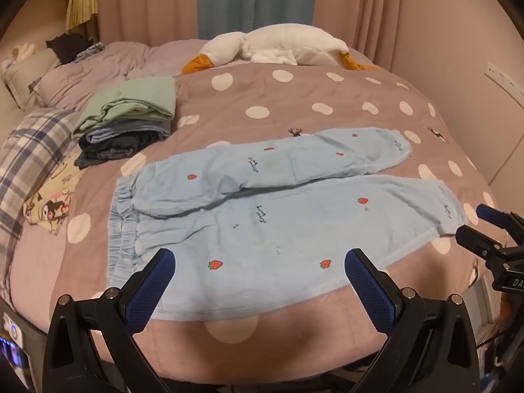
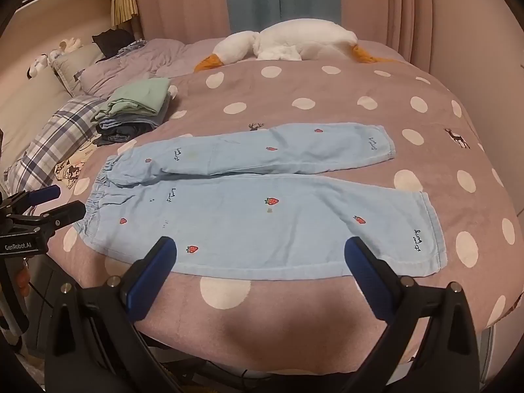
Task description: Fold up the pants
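Light blue pants (image 1: 262, 203) with small strawberries lie spread flat on the polka-dot bed cover, waistband to the left, both legs running right; they also show in the right wrist view (image 2: 262, 203). My left gripper (image 1: 258, 258) is open, hovering above the near edge of the pants near the waistband side. My right gripper (image 2: 260, 249) is open, hovering above the near edge of the lower leg. Neither holds anything. The right gripper's tips also show at the right edge of the left wrist view (image 1: 475, 226), near the lower leg's cuff.
A stack of folded clothes (image 1: 127, 121) sits at the left of the bed. A plaid pillow (image 1: 29, 160) and printed cloth (image 1: 52, 199) lie left of it. A white goose plush (image 1: 278, 46) lies at the far side. A wall rises at the right.
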